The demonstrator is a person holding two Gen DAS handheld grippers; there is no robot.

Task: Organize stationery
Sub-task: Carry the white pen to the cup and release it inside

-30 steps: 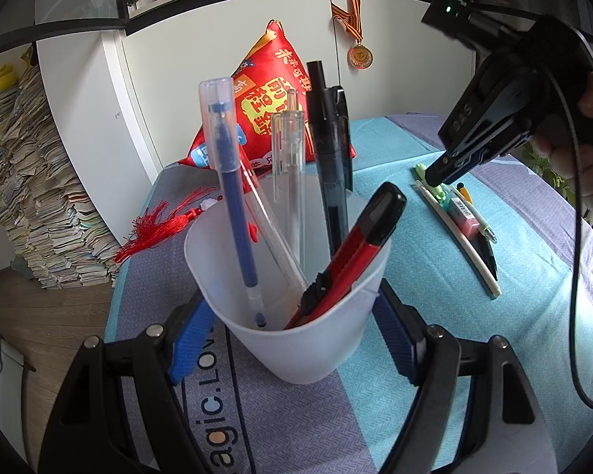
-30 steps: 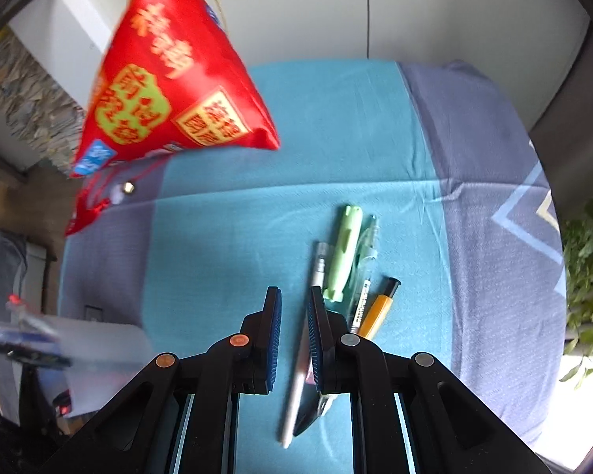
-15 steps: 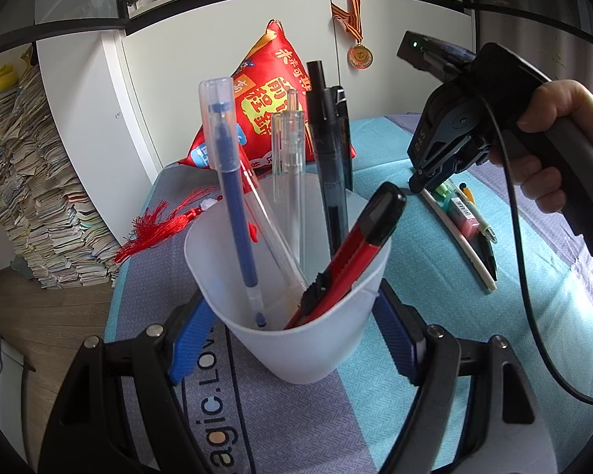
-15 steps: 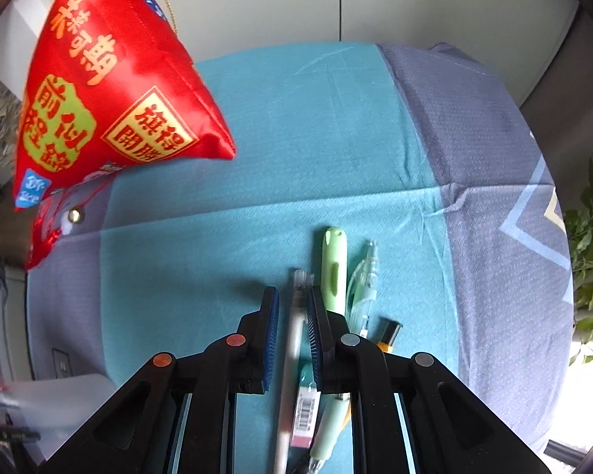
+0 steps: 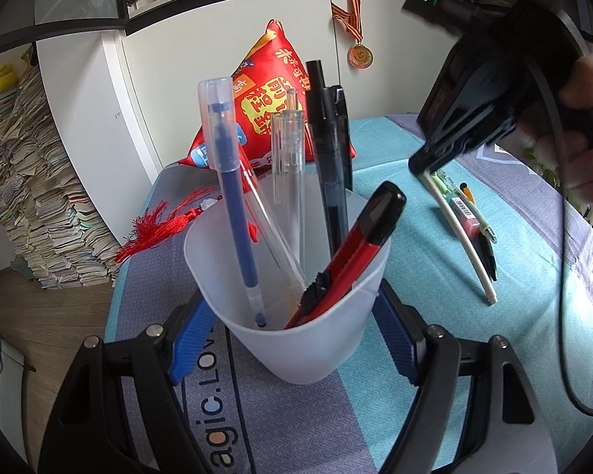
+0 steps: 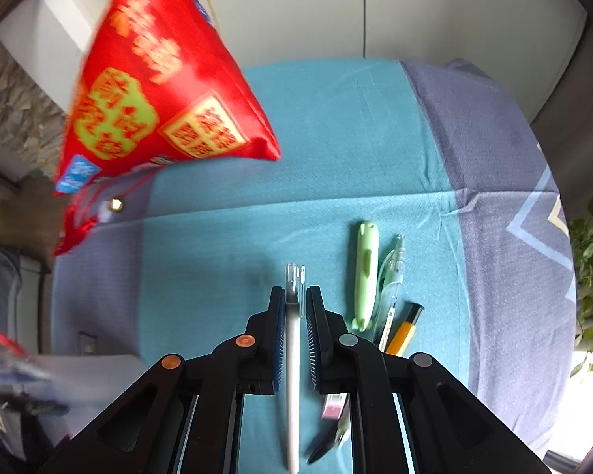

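Our left gripper [image 5: 296, 316] pinches the cup [image 5: 288, 308], holding four pens and one red knife, near the desk's [image 6: 336, 138] front left corner. Our right gripper [image 6: 296, 308] pinches one white pen [image 6: 292, 355]; four more lie alongside, with open cloth beyond.

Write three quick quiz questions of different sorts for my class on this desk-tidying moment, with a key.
1. True or false: the left tongs are clamped on the frosted cup.
2. What do the right tongs hold? A) green pen B) white pen C) yellow pen
3. Fill in: the red utility knife stands inside the ___.

Key: 1 true; 2 B; 3 cup.
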